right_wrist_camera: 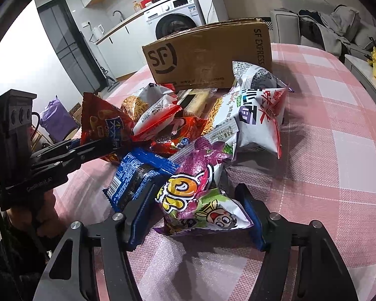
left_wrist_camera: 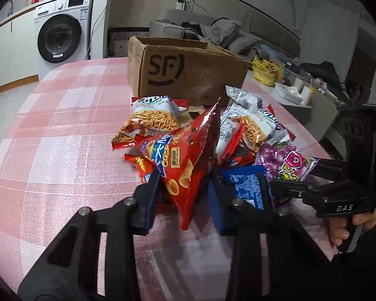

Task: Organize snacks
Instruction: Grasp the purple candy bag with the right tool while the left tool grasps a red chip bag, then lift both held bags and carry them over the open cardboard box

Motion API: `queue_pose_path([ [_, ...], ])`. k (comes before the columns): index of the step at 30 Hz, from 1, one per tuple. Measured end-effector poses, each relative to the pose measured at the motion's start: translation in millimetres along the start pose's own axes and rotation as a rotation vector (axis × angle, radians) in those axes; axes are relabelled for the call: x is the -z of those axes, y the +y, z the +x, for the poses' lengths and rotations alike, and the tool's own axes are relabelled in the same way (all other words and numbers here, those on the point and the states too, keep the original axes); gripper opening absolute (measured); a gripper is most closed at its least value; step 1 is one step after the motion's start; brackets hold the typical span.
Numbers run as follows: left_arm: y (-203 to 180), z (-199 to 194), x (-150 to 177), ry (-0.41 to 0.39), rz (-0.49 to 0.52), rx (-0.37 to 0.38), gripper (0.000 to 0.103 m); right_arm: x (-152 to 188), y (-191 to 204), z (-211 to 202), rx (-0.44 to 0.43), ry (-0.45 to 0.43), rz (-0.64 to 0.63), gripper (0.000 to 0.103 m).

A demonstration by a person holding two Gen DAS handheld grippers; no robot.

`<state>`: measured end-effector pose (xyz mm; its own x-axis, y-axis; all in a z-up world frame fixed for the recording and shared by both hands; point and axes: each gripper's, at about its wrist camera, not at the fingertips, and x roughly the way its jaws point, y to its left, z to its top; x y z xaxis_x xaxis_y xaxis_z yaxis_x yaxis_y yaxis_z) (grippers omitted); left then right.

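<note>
A heap of crinkled foil snack packets lies on the pink checked tablecloth, just in front of the open brown cardboard box printed with "SF". The left gripper has its jaws parted around the lower corner of a red foil crisp bag that stands tilted up from the heap; whether the pads press it I cannot tell. The right gripper stands with jaws wide, either side of a purple and white cartoon-printed sweet bag, beside a blue biscuit packet
</note>
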<state>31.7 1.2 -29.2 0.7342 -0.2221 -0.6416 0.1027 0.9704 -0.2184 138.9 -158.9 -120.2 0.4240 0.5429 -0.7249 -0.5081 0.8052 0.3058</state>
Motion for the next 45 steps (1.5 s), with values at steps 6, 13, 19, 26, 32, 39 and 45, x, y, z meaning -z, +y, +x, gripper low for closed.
queue_pose_path([
  [6, 1.1, -8.4, 2.9, -0.025, 0.006, 0.014, 0.027, 1.7, -1.4, -0.7, -0.007, 0.001, -0.001, 0.056],
  [13, 2.1, -24.1, 9.4, -0.055, 0.011, 0.034, 0.026, 6.8, -4.1, -6.7, -0.018, -0.010, 0.008, 0.054],
  [19, 1.1, -34.1, 12.9, -0.066, 0.011, 0.058, 0.026, 11.7, -3.9, -19.6, -0.012, -0.045, 0.002, 0.053],
  [26, -2.9, -37.0, 15.4, -0.077, 0.018, 0.061, 0.025, 12.7, -3.7, -40.1, -0.012, -0.102, -0.010, 0.052],
  [32, -0.6, -46.4, 16.5, -0.107, 0.005, 0.077, 0.024, 13.1, -4.7, -50.3, -0.020, -0.142, -0.009, 0.050],
  [39, -1.2, -44.6, 18.1, -0.089, 0.020, 0.046, 0.022, 11.0, -3.4, -57.1, -0.035, -0.167, -0.008, 0.050],
  [45, -4.0, -30.7, 16.8, -0.048, 0.040, -0.047, 0.073, 12.2, -1.9, -55.0, -0.046, -0.158, -0.004, 0.050],
])
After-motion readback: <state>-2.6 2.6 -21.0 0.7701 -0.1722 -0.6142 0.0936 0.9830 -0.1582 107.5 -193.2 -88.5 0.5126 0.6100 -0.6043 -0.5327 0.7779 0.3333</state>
